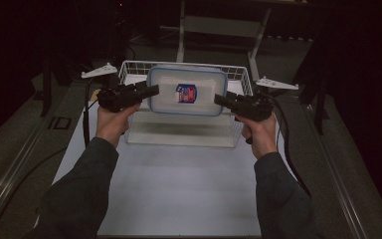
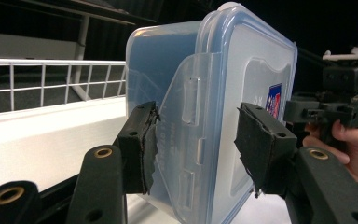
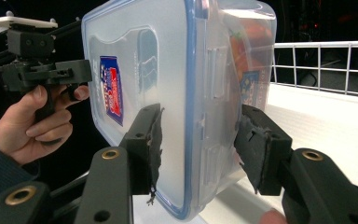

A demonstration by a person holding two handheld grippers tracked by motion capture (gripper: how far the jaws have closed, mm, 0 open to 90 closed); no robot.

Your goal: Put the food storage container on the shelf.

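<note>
At the upper centre of the high view, the lidded plastic container is held over the white wire basket on the table. The left gripper and right gripper bracket its ends, fingers part-open and seemingly just short of clamping. Judged step: carrying it; next, a level, matched move.

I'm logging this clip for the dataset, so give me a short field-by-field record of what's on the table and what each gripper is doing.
main object: clear plastic food container with blue-rimmed snap lid and a red-and-blue label
behind it: white wire basket
surface: white table
left gripper: jaws straddle one short end of the container, one pad touching, the other apart from it
right gripper: jaws straddle the opposite end, neither pressed tight
</note>
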